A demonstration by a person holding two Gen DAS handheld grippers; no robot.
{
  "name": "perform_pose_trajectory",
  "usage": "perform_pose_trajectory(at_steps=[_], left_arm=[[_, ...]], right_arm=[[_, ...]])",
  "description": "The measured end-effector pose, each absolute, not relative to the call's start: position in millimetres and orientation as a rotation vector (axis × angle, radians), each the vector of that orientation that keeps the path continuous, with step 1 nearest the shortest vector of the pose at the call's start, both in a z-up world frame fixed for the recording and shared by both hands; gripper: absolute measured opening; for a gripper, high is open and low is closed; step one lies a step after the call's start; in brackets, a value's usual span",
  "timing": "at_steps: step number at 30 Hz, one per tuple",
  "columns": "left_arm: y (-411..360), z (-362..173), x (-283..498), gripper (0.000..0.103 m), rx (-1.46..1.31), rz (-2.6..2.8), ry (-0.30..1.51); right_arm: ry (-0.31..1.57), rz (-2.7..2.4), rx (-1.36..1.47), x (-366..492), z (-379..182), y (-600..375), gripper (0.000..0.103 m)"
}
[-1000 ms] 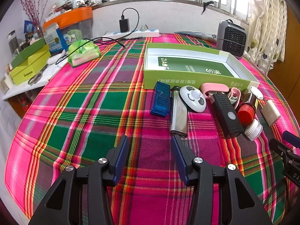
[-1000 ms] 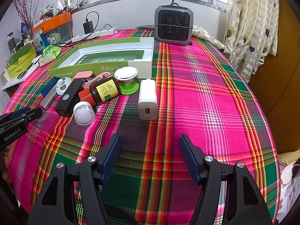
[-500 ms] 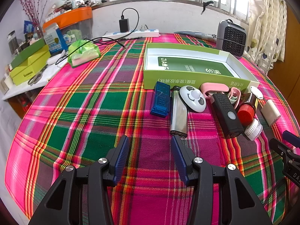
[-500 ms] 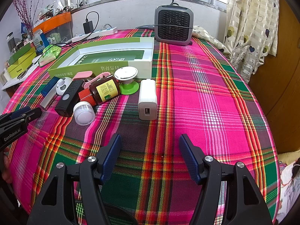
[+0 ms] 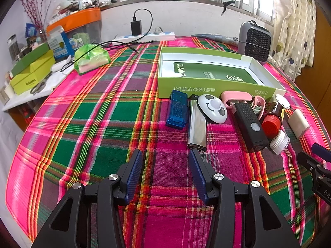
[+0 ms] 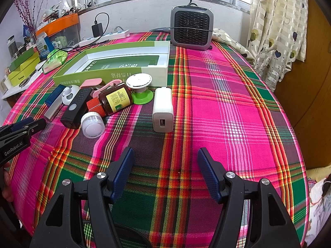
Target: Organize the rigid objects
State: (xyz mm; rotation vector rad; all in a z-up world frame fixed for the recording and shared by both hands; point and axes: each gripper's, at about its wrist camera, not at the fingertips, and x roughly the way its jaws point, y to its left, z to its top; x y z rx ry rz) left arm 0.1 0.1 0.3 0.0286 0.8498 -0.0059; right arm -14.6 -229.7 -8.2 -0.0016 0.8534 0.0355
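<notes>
left claw (image 5: 165, 155) spread | right claw (image 6: 163, 155) spread | green suction stand (image 6: 142, 97) clear only right view

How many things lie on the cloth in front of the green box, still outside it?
9, in one row: blue tester, silver lighter, panda disc, pink clip, black light, brown bottle, white jar, green stand, white charger. Smaller ones may be hidden.
</notes>
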Motion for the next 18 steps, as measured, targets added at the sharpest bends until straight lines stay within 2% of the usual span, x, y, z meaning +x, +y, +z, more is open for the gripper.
perform_pose_trajectory(at_steps=[18], left_arm=[[5.0,10.0,7.9,0.045,-0.050,-0.124,0.867]], right_arm=[[0.850,0.076,0.027,0.5,-0.6,-239.8,0.064]])
